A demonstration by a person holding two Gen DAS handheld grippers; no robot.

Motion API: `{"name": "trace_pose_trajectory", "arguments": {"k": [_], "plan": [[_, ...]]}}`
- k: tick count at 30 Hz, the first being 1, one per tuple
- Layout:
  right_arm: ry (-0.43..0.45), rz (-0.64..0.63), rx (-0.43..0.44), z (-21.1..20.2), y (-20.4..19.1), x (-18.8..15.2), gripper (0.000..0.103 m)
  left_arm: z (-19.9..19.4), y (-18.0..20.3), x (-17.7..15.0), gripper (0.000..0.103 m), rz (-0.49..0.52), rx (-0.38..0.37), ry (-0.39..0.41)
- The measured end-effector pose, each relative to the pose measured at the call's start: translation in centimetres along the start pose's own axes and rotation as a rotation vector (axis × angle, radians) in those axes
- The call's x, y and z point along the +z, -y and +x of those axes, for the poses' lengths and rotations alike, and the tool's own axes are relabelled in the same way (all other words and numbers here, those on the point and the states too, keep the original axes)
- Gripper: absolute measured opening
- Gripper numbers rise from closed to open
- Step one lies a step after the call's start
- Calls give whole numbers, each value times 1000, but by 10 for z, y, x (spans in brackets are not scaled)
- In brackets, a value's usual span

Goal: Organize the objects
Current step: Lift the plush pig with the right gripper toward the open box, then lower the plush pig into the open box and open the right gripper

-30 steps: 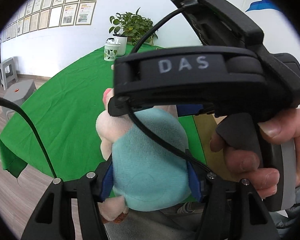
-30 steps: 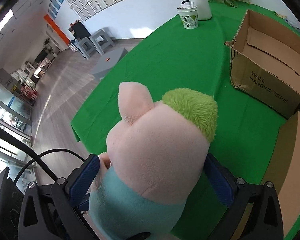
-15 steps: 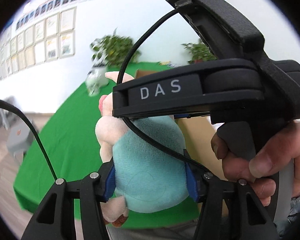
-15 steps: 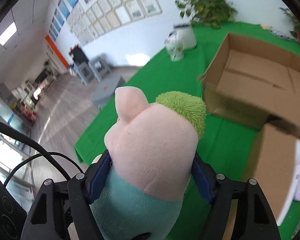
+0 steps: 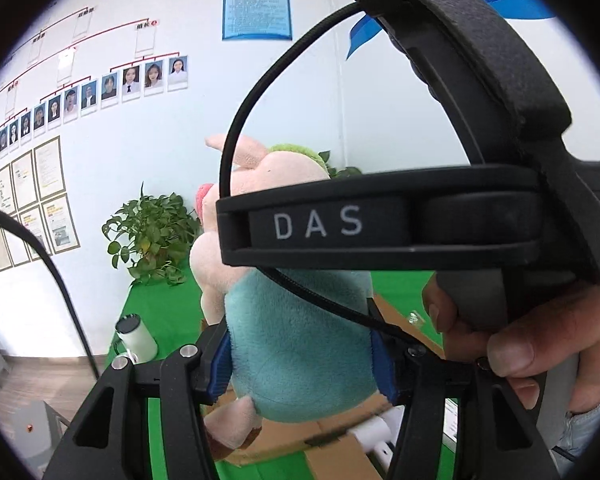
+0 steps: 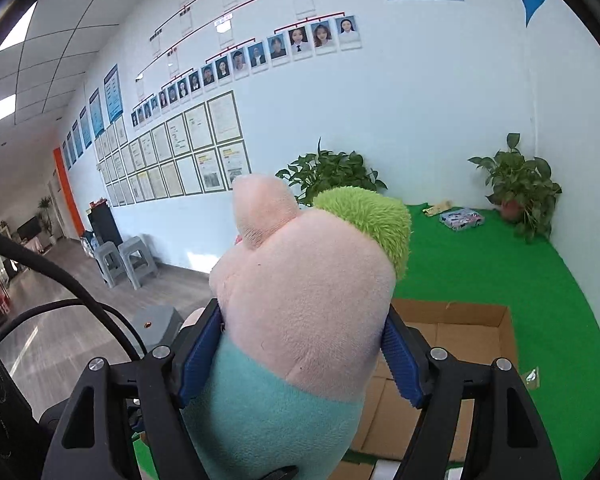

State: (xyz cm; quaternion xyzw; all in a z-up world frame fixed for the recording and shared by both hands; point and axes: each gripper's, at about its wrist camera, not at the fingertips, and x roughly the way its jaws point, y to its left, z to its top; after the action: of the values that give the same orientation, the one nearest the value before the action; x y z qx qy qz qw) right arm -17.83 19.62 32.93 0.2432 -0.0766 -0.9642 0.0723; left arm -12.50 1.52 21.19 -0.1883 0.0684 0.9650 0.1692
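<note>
Plush pig (image 6: pixel 300 312) held up in the air by both tongs, over the open box (image 6: pixel 460 332) on the green desk (image 6: pixel 520 280). Not in the box yet. Picking-up part looks done; putting it down into the box and letting go likely still to do. Inside of the box mostly hidden behind the pig, so hard to say what else sits in there. Small colourful pack (image 6: pixel 462 218) far back on the desk near a plant (image 6: pixel 516 184), maybe still to tidy. Left tongs (image 5: pixel 302 356) squeezing the pig's blue belly, blue pads (image 5: pixel 220 364) pressed into the fluff on both sides. Right tongs (image 6: pixel 302 352) gripping higher up, around the pink head just over the blue body, pads (image 6: pixel 396 360) tight against it. Right tool crossing right in front of the left camera, with a hand (image 5: pixel 512 344) wrapped around its grip. Both tongs aimed a bit downward, close together, one behind the other. White cup (image 5: pixel 136 338) on the desk edge at the left, well apart from the pig.
</note>
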Motion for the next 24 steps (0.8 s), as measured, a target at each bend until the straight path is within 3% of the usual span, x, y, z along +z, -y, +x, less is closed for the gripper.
{"name": "trace_pose_trajectory", "arguments": {"k": [3, 6, 10, 14, 19, 20, 24], "plan": [[-72, 20, 47, 32, 12, 48, 71, 21, -25, 14, 56, -45, 6, -65], [-137, 12, 63, 111, 9, 89, 70, 42, -42, 15, 56, -90, 6, -108], [-197, 9, 61, 181, 14, 100, 70, 77, -57, 2, 56, -119, -1, -177], [-269, 53, 70, 244, 31, 81, 70, 112, -72, -21, 56, -132, -19, -255], [-335, 96, 75, 290, 56, 20, 69, 151, -74, -52, 56, -134, -25, -330], [-347, 106, 81, 302, 63, 10, 69, 137, -70, -66, 56, -136, -25, -342], [-411, 143, 104, 347, 83, -50, 69, 155, -69, -117, 56, -159, -7, -422]]}}
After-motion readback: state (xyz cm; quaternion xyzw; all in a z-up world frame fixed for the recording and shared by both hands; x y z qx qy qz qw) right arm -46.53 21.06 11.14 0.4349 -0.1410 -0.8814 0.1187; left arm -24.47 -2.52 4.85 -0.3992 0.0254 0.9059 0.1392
